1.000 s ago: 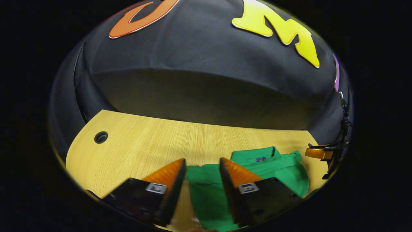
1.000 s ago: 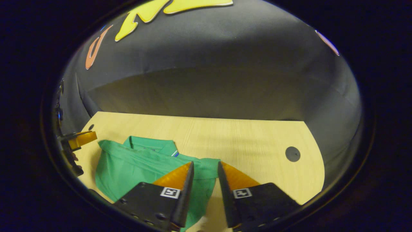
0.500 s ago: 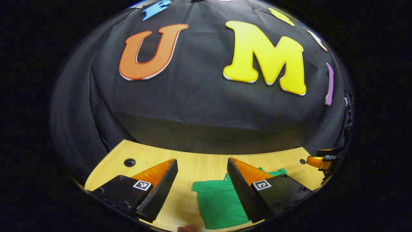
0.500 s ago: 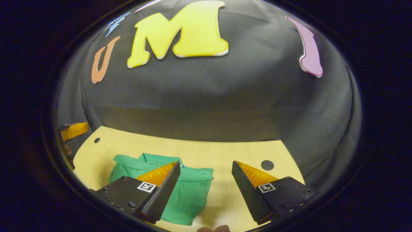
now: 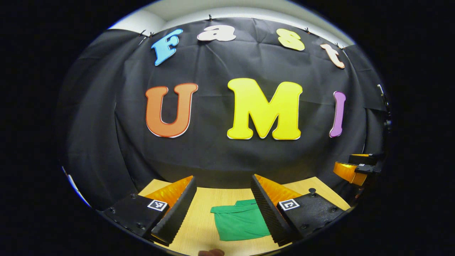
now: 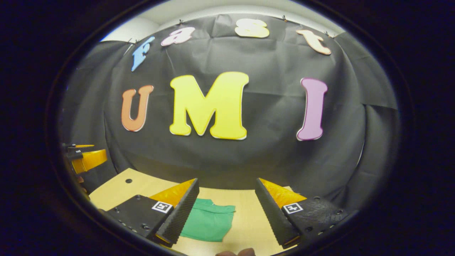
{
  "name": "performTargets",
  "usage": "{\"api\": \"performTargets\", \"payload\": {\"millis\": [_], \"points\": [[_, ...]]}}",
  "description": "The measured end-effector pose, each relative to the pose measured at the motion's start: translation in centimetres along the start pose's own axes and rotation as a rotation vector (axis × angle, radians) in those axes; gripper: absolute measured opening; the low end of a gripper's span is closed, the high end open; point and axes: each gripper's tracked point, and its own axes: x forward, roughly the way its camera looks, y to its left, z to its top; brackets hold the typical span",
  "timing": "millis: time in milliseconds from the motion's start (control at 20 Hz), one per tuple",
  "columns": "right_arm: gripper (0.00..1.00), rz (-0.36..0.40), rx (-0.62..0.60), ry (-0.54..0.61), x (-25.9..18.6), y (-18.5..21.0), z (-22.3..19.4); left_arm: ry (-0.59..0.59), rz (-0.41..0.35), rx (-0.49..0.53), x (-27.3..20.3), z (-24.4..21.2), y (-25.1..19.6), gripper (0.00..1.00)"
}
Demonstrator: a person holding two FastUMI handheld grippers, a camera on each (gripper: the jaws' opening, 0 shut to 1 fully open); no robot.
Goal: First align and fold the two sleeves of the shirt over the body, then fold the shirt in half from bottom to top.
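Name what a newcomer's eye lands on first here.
The green shirt, folded into a compact rectangle, lies flat on the pale wooden table in front of the black cloth wall. Both the left gripper and the right gripper hover above it, fingers spread, holding nothing.

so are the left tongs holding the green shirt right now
No, the left tongs stand open above the wooden table, with the folded green shirt lying flat between and below the fingers.

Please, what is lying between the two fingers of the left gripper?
In the left gripper view, the folded green shirt lies on the wooden table in the gap of the open left gripper; neither finger touches it.
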Motion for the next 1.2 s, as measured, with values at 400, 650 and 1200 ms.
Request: {"api": "performTargets", "payload": {"millis": [400,650,1200], "points": [[0.97,0.025,0.057,-0.079,-10.4,2.6,1.5,-0.084,0.01,-0.005,-10.0,2.9,-1.4,0.98],[0.97,0.014,0.046,-0.122,-13.2,3.5,1.6,-0.122,0.003,0.016,-12.5,3.5,-2.4,0.98],[0.96,0.035,0.03,-0.143,-14.6,4.7,1.9,-0.138,0.011,0.022,-13.8,3.8,-2.4,0.98]]}}
